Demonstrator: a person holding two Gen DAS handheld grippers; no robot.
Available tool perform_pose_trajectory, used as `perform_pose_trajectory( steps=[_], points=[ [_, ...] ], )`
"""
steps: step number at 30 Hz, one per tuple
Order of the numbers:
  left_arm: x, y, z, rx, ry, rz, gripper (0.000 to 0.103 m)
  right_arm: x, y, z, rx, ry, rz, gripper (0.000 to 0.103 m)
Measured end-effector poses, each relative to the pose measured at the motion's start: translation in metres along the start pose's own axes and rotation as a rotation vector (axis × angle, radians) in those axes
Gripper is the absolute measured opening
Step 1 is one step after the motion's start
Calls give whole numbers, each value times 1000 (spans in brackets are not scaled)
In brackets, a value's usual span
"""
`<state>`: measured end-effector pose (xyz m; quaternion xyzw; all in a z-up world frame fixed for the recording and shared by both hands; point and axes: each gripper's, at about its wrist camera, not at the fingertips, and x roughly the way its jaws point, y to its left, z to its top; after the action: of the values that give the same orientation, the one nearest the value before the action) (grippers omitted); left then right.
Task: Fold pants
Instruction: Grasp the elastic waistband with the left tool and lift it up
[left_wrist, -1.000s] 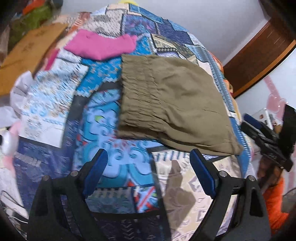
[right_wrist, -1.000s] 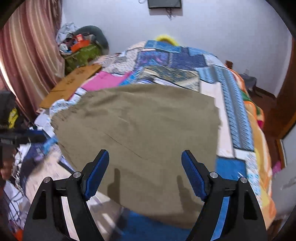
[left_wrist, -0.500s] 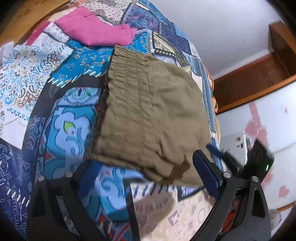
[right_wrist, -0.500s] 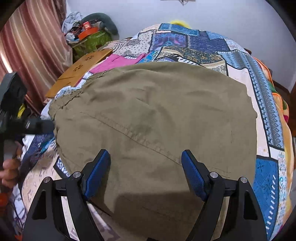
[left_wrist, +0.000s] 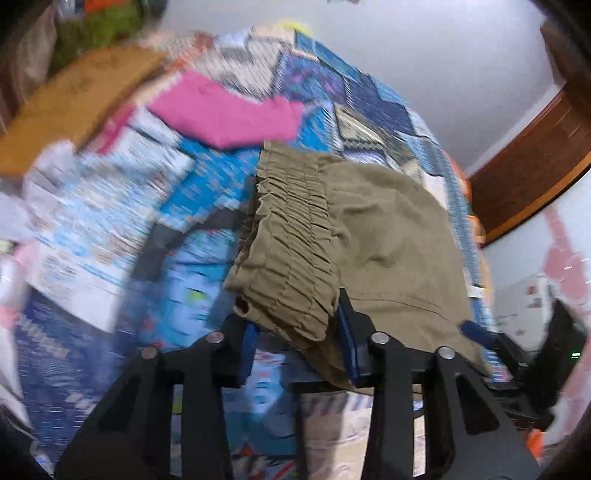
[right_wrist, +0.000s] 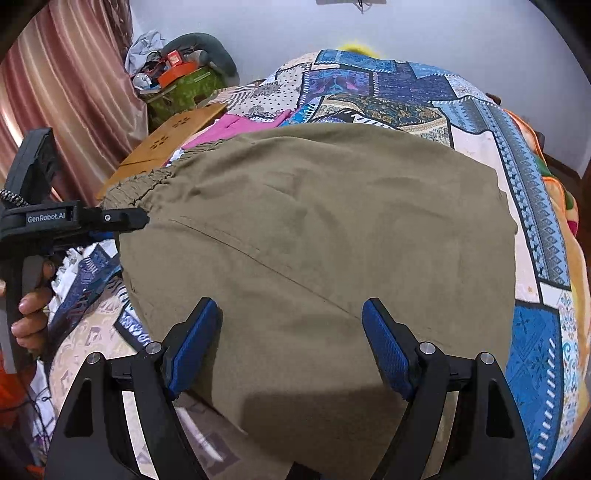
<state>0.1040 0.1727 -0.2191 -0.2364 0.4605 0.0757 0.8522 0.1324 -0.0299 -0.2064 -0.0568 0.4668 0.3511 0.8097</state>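
Folded olive-green pants (right_wrist: 325, 236) lie on a patchwork bedspread (right_wrist: 406, 96). In the left wrist view the pants (left_wrist: 369, 240) show their gathered elastic waistband. My left gripper (left_wrist: 299, 343) has closed in around the near corner of the waistband, its blue pads on either side of the cloth; it also shows in the right wrist view (right_wrist: 136, 218) at the waistband's edge. My right gripper (right_wrist: 290, 347) is open, its blue pads spread over the near edge of the pants; it appears in the left wrist view (left_wrist: 476, 332) at the pants' right edge.
A pink folded garment (left_wrist: 229, 114) lies beyond the pants on the bed. A brown cardboard sheet (right_wrist: 166, 144) and a green bag with clutter (right_wrist: 181, 85) stand at the left by a curtain (right_wrist: 55, 92). A wooden door frame (left_wrist: 535, 155) is at the right.
My left gripper has moved forward onto the waistband corner and narrowed from wide open to closed around the cloth. The right gripper has moved closer over the pants and stays open.
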Motion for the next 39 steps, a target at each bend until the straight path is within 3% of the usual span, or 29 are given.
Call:
perform_pose_trajectory(
  steps=[4, 8, 12, 16, 22, 27, 31, 39],
  points=[
    [-23, 13, -8, 60, -82, 205, 34, -10, 2, -6, -6, -1, -1, 78],
    [-38, 30, -18, 109, -127, 352, 32, -20, -1, -14, 5, -8, -12, 78],
    [-54, 29, -23, 151, -165, 374, 31, -26, -9, -22, 39, -17, 16, 78],
    [-73, -7, -17, 264, -276, 419, 26, -32, -15, -26, 79, -30, -9, 78],
    [-101, -67, 0, 378, -373, 285, 23, -30, -23, -35, 126, -33, -3, 78],
    [-103, -120, 6, 468, -360, 115, 22, -29, -28, -40, 170, -44, 20, 78],
    [-86, -149, 8, 494, -288, 8, 21, -30, -27, -41, 167, -51, 23, 78],
    [-35, -178, -6, 520, -94, -122, 21, -31, -29, -42, 175, -59, 30, 78]
  ],
)
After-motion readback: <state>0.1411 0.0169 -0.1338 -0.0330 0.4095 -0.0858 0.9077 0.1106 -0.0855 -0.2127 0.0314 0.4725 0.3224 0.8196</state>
